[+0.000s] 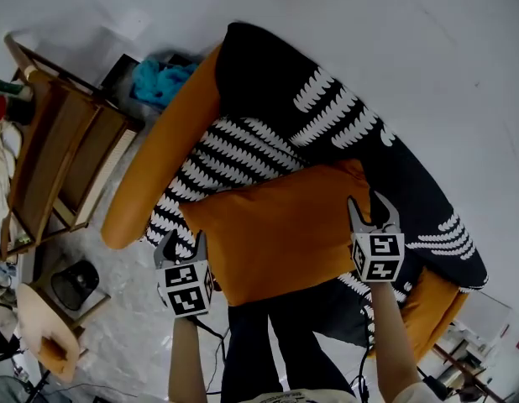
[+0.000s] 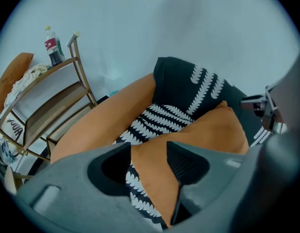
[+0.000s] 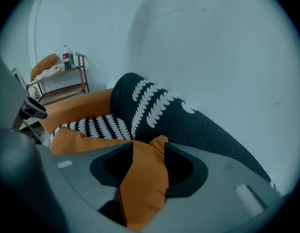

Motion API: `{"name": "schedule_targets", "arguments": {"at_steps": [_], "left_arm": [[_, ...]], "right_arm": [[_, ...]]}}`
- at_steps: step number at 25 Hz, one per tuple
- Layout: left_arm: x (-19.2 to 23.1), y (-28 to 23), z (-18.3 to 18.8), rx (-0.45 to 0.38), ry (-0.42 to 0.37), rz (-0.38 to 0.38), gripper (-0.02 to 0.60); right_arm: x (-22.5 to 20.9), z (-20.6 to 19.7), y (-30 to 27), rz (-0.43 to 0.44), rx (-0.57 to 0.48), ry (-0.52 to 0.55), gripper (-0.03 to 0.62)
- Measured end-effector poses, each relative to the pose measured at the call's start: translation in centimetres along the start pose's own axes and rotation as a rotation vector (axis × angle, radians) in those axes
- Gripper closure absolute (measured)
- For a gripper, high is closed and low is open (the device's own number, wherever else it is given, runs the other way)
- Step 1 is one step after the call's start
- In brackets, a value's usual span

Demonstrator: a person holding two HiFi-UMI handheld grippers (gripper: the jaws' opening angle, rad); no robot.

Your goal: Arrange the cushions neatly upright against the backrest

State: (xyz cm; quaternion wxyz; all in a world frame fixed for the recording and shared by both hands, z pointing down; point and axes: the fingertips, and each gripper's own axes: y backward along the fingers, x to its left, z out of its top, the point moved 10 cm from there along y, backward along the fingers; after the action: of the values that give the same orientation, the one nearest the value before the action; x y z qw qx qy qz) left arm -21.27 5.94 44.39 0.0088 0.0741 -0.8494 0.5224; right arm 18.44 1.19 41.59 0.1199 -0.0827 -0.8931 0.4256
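Observation:
An orange cushion (image 1: 276,225) lies tilted on the seat of a sofa with orange arms (image 1: 163,154) and a black backrest (image 1: 327,99) printed with white leaves. My left gripper (image 1: 182,243) is at the cushion's left edge. In the left gripper view its jaws (image 2: 149,152) stand apart around that edge (image 2: 208,130), with a sliver of patterned seat showing beside it. My right gripper (image 1: 373,212) is at the cushion's upper right corner. In the right gripper view (image 3: 149,152) the orange fabric (image 3: 140,178) fills the gap between the jaws, which press on it.
A wooden shelf rack (image 1: 58,158) stands left of the sofa with a bottle (image 2: 54,45) and cloth on top. A teal cloth (image 1: 163,81) lies behind the left arm. A small wooden stool (image 1: 45,326) sits lower left. The person's legs (image 1: 268,342) are against the seat front.

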Motion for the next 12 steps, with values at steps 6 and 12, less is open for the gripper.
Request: {"name": "schedule_targets", "arguments": {"at_steps": [6,12], "left_arm": [[1.2,-3.4,-1.2,0.056,0.049,-0.009,0.347],[2.6,-6.9,-2.1,0.11,0.103,0.001,0.333]], "right_arm": [[-0.8,-1.1,-3.1,-0.014,0.054,0.021,0.385],[-2.2,-2.0,-6.2,-0.012,0.091,0.053,0.385]]}}
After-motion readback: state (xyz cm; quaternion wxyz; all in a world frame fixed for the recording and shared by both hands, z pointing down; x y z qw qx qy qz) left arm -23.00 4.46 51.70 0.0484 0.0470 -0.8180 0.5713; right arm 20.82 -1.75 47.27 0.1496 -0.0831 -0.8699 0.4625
